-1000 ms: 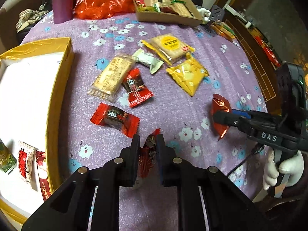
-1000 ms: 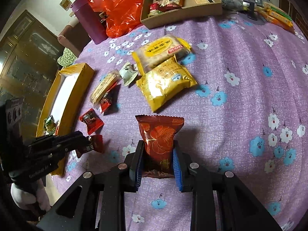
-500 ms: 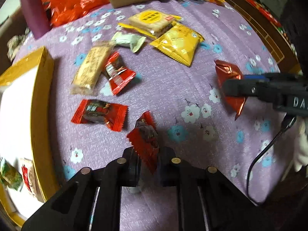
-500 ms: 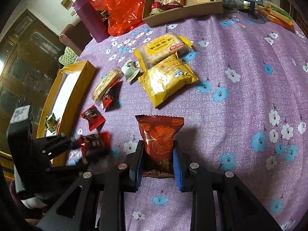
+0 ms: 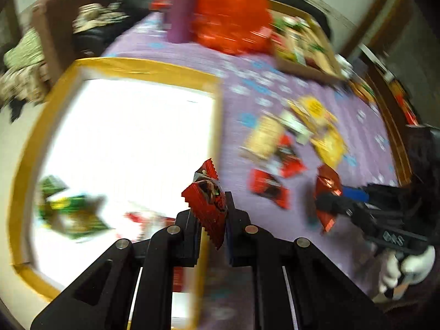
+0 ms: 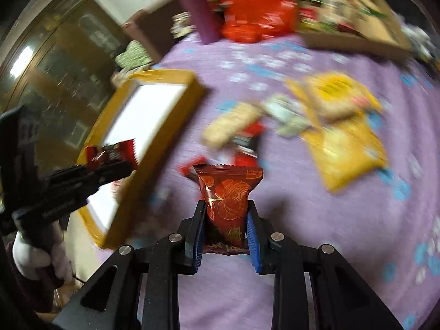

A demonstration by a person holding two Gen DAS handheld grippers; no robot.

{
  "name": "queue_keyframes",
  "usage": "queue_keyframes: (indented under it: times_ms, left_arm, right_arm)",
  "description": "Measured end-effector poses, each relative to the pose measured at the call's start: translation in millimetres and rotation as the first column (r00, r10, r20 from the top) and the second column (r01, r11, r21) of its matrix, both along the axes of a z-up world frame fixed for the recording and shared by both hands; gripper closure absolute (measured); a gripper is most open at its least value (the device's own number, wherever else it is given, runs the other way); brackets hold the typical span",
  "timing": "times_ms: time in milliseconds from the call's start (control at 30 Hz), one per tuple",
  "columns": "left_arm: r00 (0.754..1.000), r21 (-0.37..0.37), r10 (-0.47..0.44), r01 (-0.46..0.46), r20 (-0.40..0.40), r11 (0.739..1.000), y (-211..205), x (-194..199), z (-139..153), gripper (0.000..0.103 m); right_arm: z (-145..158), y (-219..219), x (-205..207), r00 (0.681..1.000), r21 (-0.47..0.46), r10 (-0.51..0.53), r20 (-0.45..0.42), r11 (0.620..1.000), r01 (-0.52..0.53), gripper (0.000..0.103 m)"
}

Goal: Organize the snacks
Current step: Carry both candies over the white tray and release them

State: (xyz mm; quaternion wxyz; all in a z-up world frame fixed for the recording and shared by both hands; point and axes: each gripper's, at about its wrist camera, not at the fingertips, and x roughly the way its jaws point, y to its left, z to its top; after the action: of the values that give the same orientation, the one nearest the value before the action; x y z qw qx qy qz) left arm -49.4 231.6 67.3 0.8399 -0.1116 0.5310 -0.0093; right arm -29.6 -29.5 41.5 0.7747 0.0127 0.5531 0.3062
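My left gripper (image 5: 211,216) is shut on a small red candy wrapper (image 5: 207,200) and holds it in the air over the near right rim of the gold-edged white box (image 5: 217,115). The box holds a green packet (image 5: 68,211) and a red-and-white one. My right gripper (image 6: 225,222) is shut on a dark red rose-print packet (image 6: 228,195) above the purple floral cloth (image 6: 343,220). It also shows in the left wrist view (image 5: 327,192). The left gripper with its candy (image 6: 112,155) shows in the right wrist view by the gold box (image 6: 170,126). Both views are motion-blurred.
Loose snacks lie on the cloth: a yellow packet (image 6: 346,151), a round-cracker packet (image 6: 332,96), a beige biscuit bar (image 6: 233,123), red candies (image 5: 269,189). At the back stand a cardboard tray of snacks (image 6: 354,41), an orange bag (image 6: 247,8) and a purple bottle (image 6: 198,11).
My left gripper has lifted the red candy off the cloth and swung left to the gold box's rim. My right gripper has moved left with the rose packet still held.
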Motion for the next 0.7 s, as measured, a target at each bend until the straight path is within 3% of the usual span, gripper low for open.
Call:
queue_keyframes:
  times_ms: [200, 400, 533, 700]
  left_arm:
    - [0.990, 0.006, 0.138, -0.138, -0.007, 0.990, 58, -8, -7, 0.091]
    - [0.983, -0.022, 0.182, -0.183, -0.020, 0.983, 89, -6, -13, 0.090]
    - [0.977, -0.042, 0.208, -0.210, -0.051, 0.977, 104, -8, -15, 0.062]
    - [0.977, -0.067, 0.211, -0.213, -0.042, 0.975, 108, -3, -12, 0.061]
  right_arm:
    - [8, 89, -9, 0.987, 0.005, 0.159, 0.025, 0.987, -0.159, 0.076]
    - [2, 152, -15, 0.971, -0.037, 0.238, 0.036, 0.971, -0.236, 0.076]
    - [3, 168, -11, 0.974, -0.020, 0.224, 0.040, 0.975, -0.223, 0.071]
    - [10, 153, -2, 0.985, 0.012, 0.165, 0.047, 0.986, -0.166, 0.071]
